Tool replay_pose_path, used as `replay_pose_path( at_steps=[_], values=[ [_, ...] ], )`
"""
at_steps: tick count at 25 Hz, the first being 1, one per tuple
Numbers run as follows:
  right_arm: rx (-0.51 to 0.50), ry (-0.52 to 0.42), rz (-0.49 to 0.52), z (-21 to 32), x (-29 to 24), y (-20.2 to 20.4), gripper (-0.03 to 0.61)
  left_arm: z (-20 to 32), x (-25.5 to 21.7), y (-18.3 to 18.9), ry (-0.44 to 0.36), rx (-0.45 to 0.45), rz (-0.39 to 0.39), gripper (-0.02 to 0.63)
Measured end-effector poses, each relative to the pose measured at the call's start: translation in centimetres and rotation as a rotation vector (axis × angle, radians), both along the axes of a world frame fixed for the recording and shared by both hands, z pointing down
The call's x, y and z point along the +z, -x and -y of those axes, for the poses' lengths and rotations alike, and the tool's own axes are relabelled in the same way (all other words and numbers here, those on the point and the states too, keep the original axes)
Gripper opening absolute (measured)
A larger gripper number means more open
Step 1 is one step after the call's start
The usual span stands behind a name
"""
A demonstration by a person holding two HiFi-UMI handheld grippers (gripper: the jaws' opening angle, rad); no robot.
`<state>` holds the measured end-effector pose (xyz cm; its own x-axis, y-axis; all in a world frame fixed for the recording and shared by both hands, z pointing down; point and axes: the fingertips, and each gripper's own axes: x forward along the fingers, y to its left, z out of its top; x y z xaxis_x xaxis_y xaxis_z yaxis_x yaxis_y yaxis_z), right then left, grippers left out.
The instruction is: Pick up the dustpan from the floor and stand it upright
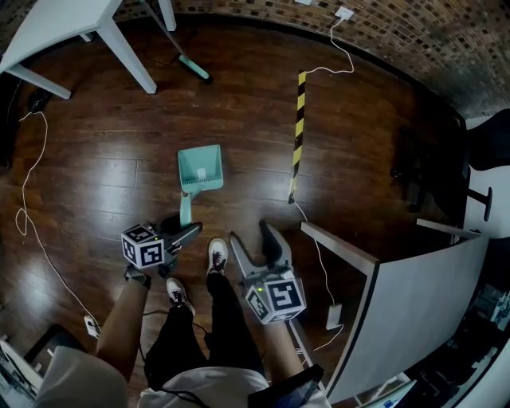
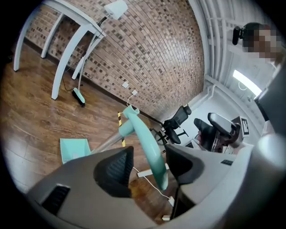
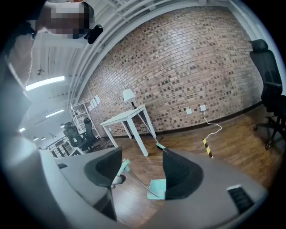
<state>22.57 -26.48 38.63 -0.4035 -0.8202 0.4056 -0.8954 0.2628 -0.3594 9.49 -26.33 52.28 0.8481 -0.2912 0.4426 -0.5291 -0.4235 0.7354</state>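
L gripper (image 1: 182,233) is hanging released, jaws wide apart w/ the handle (image 2: 149,143) of the teal dustpan (image 1: 199,169) sitting between them, pads not pressing it. Dustpan is resting on the wood floor (image 1: 103,159), handle rising toward L gripper. R gripper (image 1: 251,237) is hanging open & empty alongside

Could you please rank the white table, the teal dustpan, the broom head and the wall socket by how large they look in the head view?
1. white table, though the frame crops it
2. dustpan
3. broom head
4. wall socket, clearly smallest
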Motion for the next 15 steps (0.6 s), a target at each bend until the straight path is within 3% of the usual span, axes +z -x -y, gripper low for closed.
replay_pose_path(
  at_steps=[4, 7, 13, 14, 15],
  values=[
    [0.000, 0.013, 0.005, -0.5, 0.1, 0.5, 0.284, -0.9, 0.0, 0.5, 0.007, -0.033, -0.036, 0.270],
    [-0.003, 0.022, -0.009, -0.9, 0.3, 0.7, 0.284, -1.7, 0.1, 1.6, -0.021, -0.041, -0.015, 0.279],
    [0.022, 0.033, -0.017, -2.1, 0.0, 0.7, 0.284, -2.5, -1.8, 5.1, -0.266, -0.073, 0.129, 0.285],
    [0.023, 0.024, -0.025, -2.1, -0.2, 0.7, 0.284, -2.6, -2.3, 5.7, -0.304, -0.076, 0.152, 0.272],
    [0.027, 0.015, -0.032, -2.2, -0.5, 0.7, 0.284, -2.6, -2.8, 6.3, -0.344, -0.071, 0.183, 0.209]
  ],
)
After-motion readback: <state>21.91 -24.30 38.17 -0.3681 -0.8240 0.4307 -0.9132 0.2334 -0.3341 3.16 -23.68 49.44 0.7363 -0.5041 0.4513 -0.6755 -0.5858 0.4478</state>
